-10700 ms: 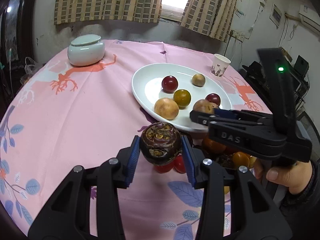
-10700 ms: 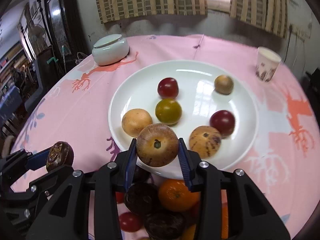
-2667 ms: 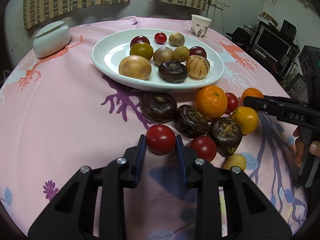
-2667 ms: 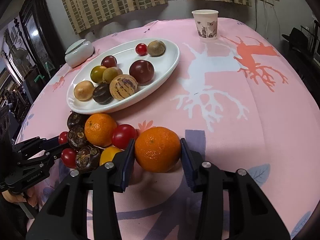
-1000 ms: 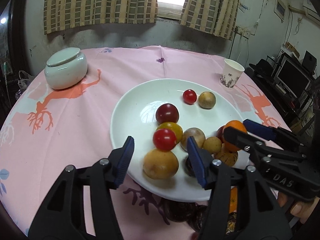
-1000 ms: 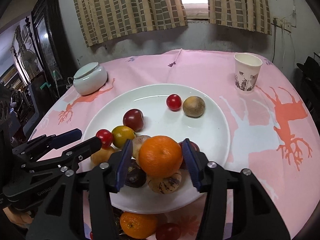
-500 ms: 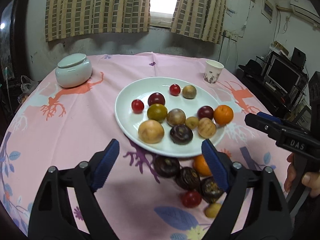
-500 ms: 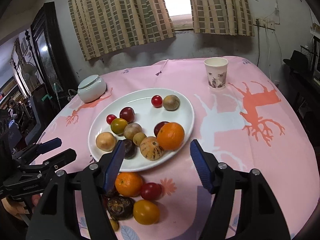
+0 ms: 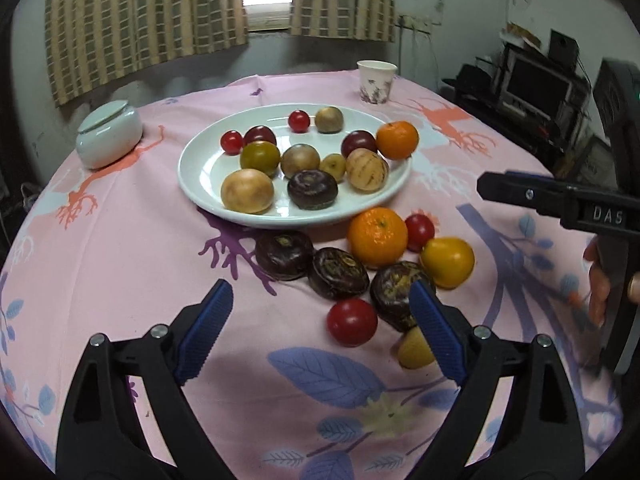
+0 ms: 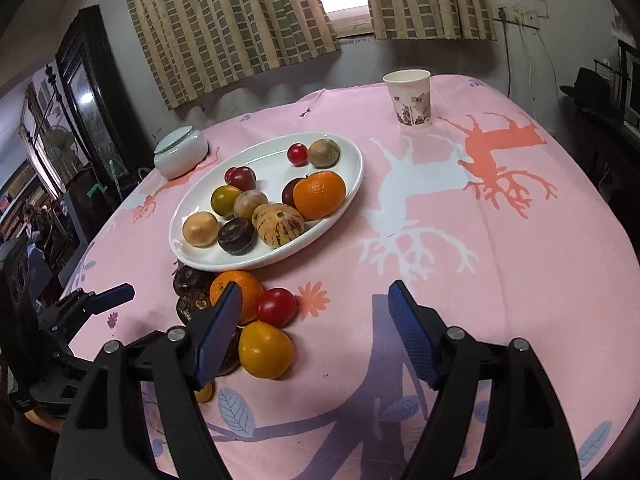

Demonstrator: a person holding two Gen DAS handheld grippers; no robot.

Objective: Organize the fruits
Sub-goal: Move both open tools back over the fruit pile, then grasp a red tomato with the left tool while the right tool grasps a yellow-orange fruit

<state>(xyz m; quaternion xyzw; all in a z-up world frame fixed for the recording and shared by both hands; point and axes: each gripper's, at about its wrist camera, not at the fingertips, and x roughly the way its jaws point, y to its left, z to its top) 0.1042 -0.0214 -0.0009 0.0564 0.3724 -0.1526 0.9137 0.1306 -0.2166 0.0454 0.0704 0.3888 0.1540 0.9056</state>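
Note:
A white oval plate (image 9: 192,184) (image 10: 352,184) on the pink tablecloth holds several fruits, among them an orange (image 9: 397,140) (image 10: 319,195) at its right rim. In front of the plate loose fruits lie in a cluster: an orange (image 9: 377,235) (image 10: 236,292), red tomatoes (image 9: 352,322) (image 10: 277,307), a yellow fruit (image 9: 447,263) (image 10: 265,349) and dark water chestnuts (image 9: 339,273). My left gripper (image 9: 322,330) is open and empty, just before the cluster. My right gripper (image 10: 314,334) is open and empty, right of the cluster; it also shows in the left wrist view (image 9: 560,204).
A pale green lidded jar (image 9: 109,134) (image 10: 181,151) stands at the back left. A paper cup (image 9: 376,81) (image 10: 412,98) stands behind the plate on the right. Monitors and dark furniture (image 9: 536,84) stand past the table's right edge.
Both grippers have pulled back from the plate and come lower, toward the loose fruit cluster. The orange and the red tomato stay on the plate. Both jaws stay wide open.

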